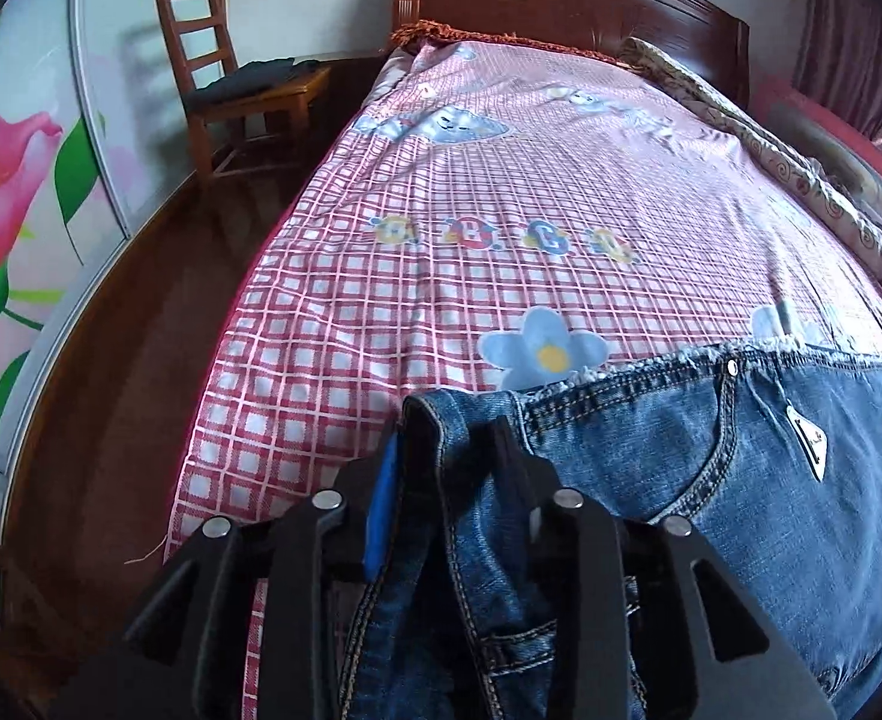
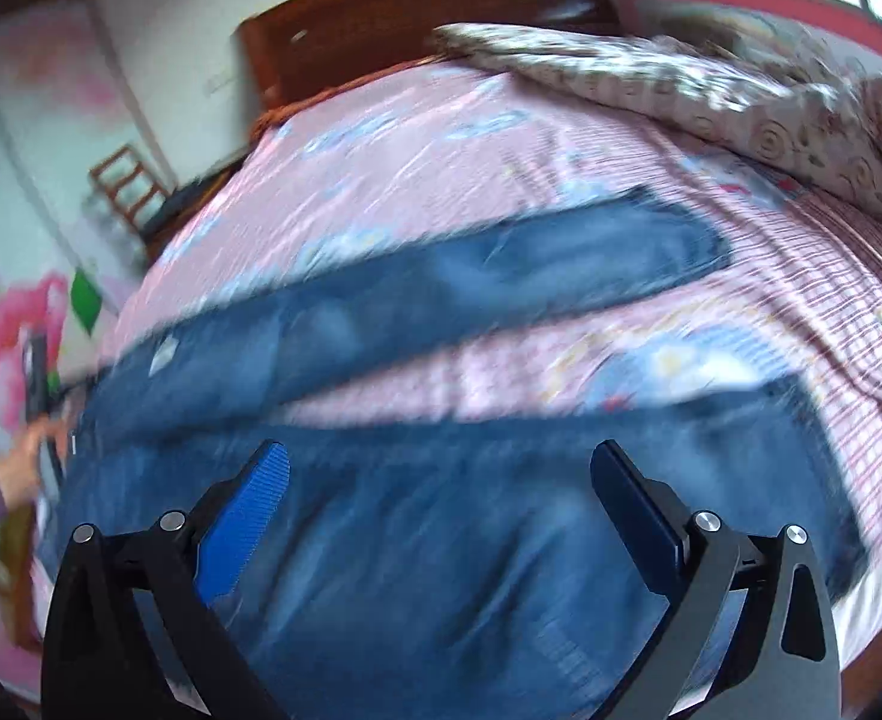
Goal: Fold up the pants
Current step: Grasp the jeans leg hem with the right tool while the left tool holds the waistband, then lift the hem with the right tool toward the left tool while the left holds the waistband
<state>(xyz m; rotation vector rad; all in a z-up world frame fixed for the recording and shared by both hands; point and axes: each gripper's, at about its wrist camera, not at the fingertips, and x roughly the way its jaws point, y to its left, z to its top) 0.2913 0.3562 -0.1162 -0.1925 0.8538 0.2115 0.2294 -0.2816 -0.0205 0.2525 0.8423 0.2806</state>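
The blue jeans (image 1: pixel 771 480) lie on the bed's pink checked sheet (image 1: pixel 441 276), and everything here is easiest placed against them. At their waistband corner, the end nearest the bed's left edge, the left gripper (image 1: pixel 447 438) is clamped on a bunched fold of denim: the fabric rises between the two black fingers, the blue pad (image 1: pixel 384 510) of one finger pressing its side, and the seamed edge stands up above the fingertips. Just beyond that waistband a blue flower print (image 1: pixel 543 348) shows on the sheet, partly covered by the frayed denim edge. To the right of the grip, the front pocket with its rivet and a small metal tag (image 1: pixel 813 441) lies flat. Farther from the jeans, past the sheet, stand the dark wooden headboard (image 1: pixel 561 0) and, off the bed's left side, a wooden chair (image 1: pixel 231 72) on the floor. In the right wrist view, which is heavily blurred, the right gripper (image 2: pixel 441 468) hangs above the wide denim with its jaws spread well apart and nothing between them. The two legs appear to stretch away from it toward the headboard, apart from each other with a strip of sheet between. A rumpled patterned quilt (image 2: pixel 741 114) lies beyond the legs, to the right. At the waistband end, far left, a hand (image 2: pixel 21 462) holds the other tool.
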